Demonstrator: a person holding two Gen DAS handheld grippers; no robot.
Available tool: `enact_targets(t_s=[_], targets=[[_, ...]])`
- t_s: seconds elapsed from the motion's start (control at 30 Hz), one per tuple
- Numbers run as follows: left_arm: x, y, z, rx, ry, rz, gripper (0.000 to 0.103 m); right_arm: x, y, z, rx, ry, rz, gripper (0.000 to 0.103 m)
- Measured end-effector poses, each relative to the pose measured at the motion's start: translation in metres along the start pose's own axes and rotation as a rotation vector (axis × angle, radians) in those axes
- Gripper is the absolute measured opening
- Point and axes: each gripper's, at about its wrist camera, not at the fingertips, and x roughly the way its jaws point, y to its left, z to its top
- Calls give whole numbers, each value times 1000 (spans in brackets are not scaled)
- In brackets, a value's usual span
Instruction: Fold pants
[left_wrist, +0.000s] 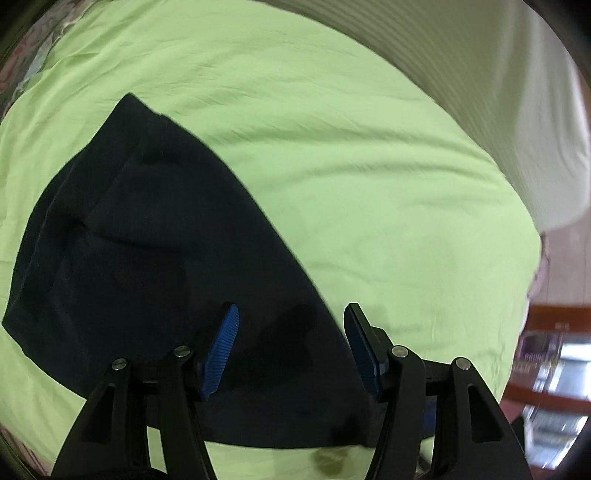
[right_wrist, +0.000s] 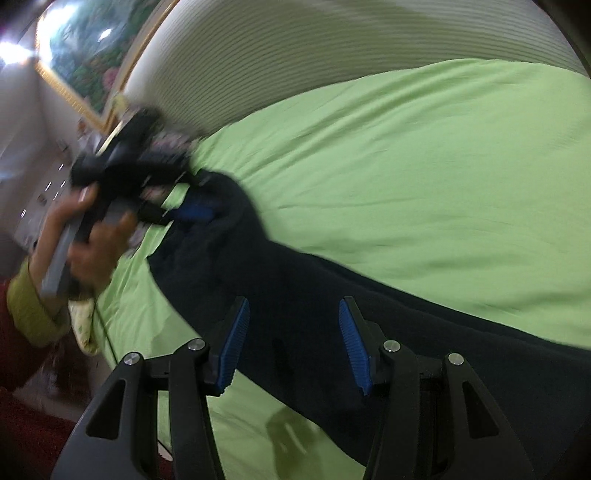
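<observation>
Dark navy pants (left_wrist: 147, 240) lie spread on the green bed sheet (left_wrist: 369, 166). In the left wrist view my left gripper (left_wrist: 291, 306) hangs open over the near right edge of the cloth, with nothing pinched between its blue pads (left_wrist: 221, 347). From the right wrist view the pants (right_wrist: 295, 273) run as a long dark band from the upper left to the lower right. My right gripper (right_wrist: 294, 301) is open above that band and holds nothing. The left gripper (right_wrist: 201, 210) shows there too, blurred, at the far end of the pants, held by a hand (right_wrist: 96, 251).
A white ribbed headboard (right_wrist: 295, 55) borders the far side of the bed. A gold-framed picture (right_wrist: 92, 55) hangs on the wall at the upper left. Brown wooden furniture (left_wrist: 546, 321) stands beyond the bed's right edge. A yellow-green sleeve cuff (right_wrist: 33, 306) is at the left.
</observation>
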Motion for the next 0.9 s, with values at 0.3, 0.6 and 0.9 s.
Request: enact_targets(t_s=[0.3, 0.6, 0.9], targets=[[40, -28, 54, -55, 42, 213, 60, 64, 21, 12, -109, 160, 32, 52], [49, -32, 52, -18, -8, 185, 5, 85, 26, 15, -175, 212, 45, 18], [-12, -3, 13, -59, -169, -24, 3, 52, 38, 22, -236, 125, 47, 7]])
